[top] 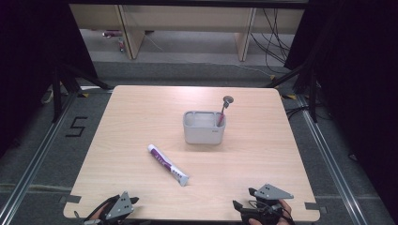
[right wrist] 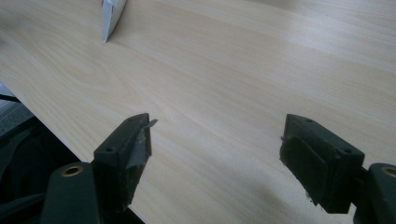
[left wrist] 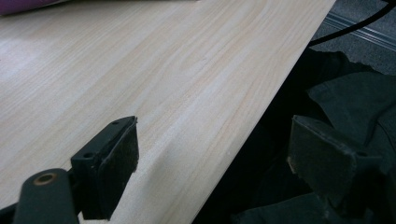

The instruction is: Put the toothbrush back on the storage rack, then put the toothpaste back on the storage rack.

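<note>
Both claws, the left gripper (top: 123, 206) and the right gripper (top: 256, 206), were held wide open and empty at the table's (top: 141, 122) near edge, while the toothpaste tube (top: 167, 164) was left lying aslant between them, nearer than the grey holder (top: 203, 127) with its toothbrush (top: 224, 108).

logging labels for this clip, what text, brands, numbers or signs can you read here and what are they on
"5": black mark on the grey floor left of the table.
Toothpaste tube: purple and white print, too small and blurred to read.
Grey holder: a faint mark on its front, too small to read.
</note>
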Action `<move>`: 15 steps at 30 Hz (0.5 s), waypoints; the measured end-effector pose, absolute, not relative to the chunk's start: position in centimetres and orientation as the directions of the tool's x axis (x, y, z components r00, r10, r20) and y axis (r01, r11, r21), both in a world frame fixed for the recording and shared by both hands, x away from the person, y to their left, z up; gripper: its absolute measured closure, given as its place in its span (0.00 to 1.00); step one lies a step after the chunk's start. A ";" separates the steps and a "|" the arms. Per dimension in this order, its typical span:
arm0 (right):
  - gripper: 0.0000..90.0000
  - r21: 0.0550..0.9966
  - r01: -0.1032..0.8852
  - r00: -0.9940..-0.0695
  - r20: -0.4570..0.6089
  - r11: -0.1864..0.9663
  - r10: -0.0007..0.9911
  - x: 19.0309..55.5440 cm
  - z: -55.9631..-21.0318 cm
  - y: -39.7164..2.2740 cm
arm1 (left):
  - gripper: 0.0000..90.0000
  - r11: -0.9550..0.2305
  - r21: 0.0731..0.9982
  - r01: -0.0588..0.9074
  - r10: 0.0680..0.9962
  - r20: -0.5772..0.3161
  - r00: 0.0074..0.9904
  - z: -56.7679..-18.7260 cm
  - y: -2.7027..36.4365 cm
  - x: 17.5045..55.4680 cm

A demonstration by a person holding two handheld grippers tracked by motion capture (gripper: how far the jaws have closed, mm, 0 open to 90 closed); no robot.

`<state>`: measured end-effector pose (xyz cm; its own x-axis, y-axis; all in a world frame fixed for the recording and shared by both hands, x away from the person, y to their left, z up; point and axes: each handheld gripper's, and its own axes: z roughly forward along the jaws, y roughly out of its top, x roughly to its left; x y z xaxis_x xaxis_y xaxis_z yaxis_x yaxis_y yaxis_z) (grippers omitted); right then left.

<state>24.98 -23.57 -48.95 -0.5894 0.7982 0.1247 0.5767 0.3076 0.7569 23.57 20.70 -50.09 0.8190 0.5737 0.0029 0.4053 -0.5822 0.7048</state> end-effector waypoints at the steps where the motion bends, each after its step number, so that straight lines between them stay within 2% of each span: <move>1: 0.28 0.746 0.599 -0.575 0.149 0.290 0.804 24.7 -48.9 -23.4 | 0.18 -0.574 0.708 0.412 0.579 -0.005 0.815 -50.1 20.7 23.5; 6: 0.28 0.753 0.594 -0.582 0.159 0.284 0.798 24.5 -48.9 -23.3 | 0.18 -0.555 0.724 0.410 0.594 0.000 0.805 -49.8 20.9 23.6; 9: 0.28 0.751 0.579 -0.600 0.128 0.318 0.790 24.6 -49.0 -23.5 | 0.18 -0.519 0.758 0.396 0.599 -0.008 0.801 -49.6 21.3 23.9; 15: 0.28 0.747 0.595 -0.590 0.154 0.298 0.793 24.4 -49.1 -23.4 | 0.17 -0.478 0.801 0.360 0.605 0.003 0.796 -48.6 21.9 24.8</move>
